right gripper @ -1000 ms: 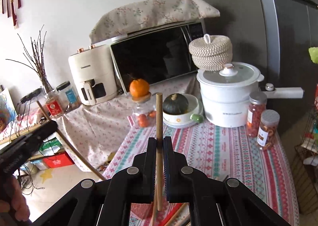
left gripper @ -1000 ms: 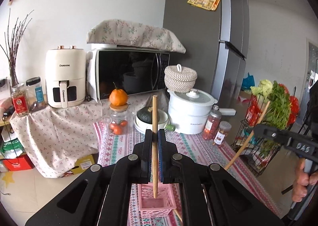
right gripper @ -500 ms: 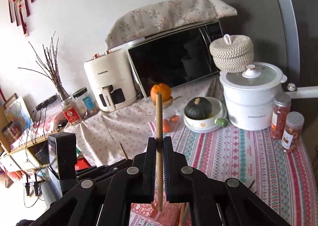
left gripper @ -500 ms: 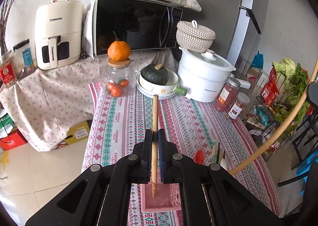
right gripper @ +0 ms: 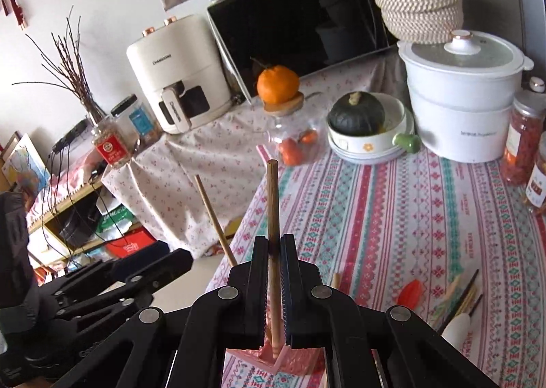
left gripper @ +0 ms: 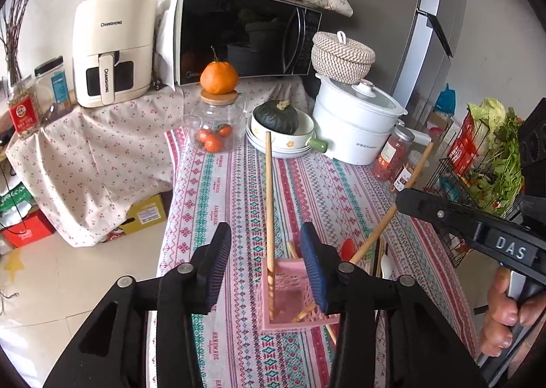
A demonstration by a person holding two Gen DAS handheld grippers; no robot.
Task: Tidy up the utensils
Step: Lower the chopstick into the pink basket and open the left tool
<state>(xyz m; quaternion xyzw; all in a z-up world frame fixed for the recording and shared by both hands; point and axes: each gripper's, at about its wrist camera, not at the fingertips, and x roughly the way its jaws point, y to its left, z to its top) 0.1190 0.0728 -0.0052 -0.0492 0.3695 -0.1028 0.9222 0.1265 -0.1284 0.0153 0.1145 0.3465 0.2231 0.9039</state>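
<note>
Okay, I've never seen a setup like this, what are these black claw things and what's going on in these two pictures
No robot here: a person carries a hand-held gripper in each hand, and each gripper has a wide-angle camera looking out along its jaws. So each picture is one gripper's own view.

In the left view, the left gripper is opening its jaws; the chopstick between them touches neither pad and stands with its lower end in the pink basket. The right gripper's black arm and a hand show at the right edge.

In the right view, the right gripper is shut on a second chopstick, just above the same basket.

All this sits on a patterned tablecloth. More utensils lie loose on it, and a pot, a squash in a bowl and jars stand at the back.
</note>
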